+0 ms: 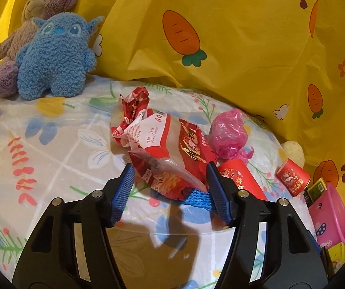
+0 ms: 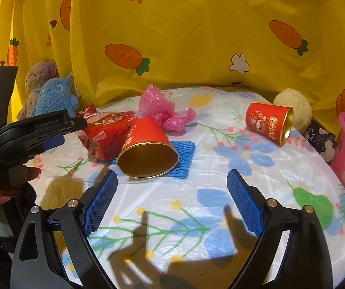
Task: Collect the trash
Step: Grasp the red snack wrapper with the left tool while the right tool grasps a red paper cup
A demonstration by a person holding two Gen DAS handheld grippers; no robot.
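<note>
Left tongs (image 1: 170, 172) apart around crinkly red wrapper (image 1: 172, 156); right tongs (image 2: 172, 180) apart, empty.

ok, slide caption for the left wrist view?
Left tool straddling a red snack wrapper on the floral tablecloth.

2 soft toys, a yellow curtain and a flowered table cover

A blue plush toy (image 1: 54, 57) stands in front of a grey-purple plush bear (image 1: 37, 7) at the far left of the flowered plastic cover (image 2: 196, 216). Behind them hangs a yellow carrot-print cloth (image 1: 232, 36). A cream fuzzy ball (image 2: 293, 108) lies at the far right edge.
</note>
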